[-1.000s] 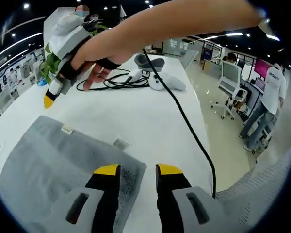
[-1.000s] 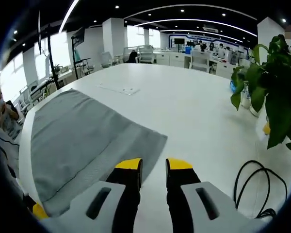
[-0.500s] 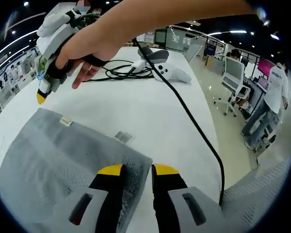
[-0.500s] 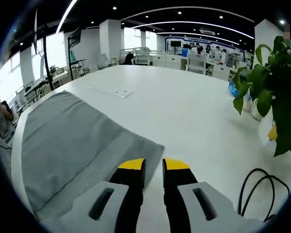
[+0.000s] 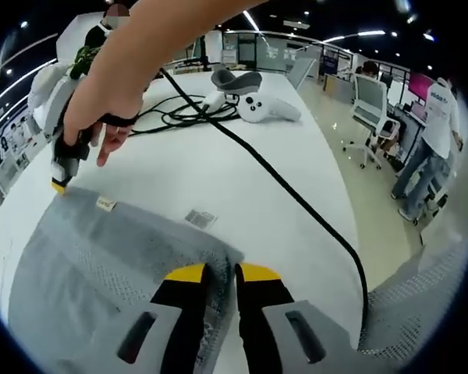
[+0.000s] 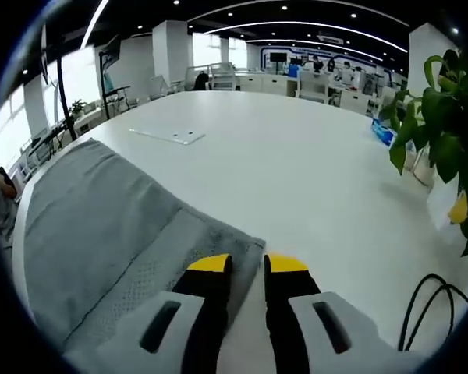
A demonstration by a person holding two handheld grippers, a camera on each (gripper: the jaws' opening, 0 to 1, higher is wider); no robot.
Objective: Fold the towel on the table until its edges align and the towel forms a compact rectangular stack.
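White controller [image 5: 259, 107] and coiled black cable [image 5: 183, 117] toward 12 o'clock on the desk [image 5: 218, 175], potted plant [image 6: 444, 117] at 3 o'clock.

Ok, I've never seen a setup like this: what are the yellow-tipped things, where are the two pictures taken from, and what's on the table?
No robot here: a person holds a hand tool with two fingers in each hand, and a camera rides on each tool, looking along its fingers.

In the left gripper view, the left gripper sits at one corner of a grey towel lying flat on the white table. Its fingers are nearly together at the towel's edge; I cannot tell whether they pinch it. The right gripper, in the person's hand, is at the far corner.

The right gripper view shows that same corner from the right tool.

Also on the table: black cables, a white controller and a potted plant.
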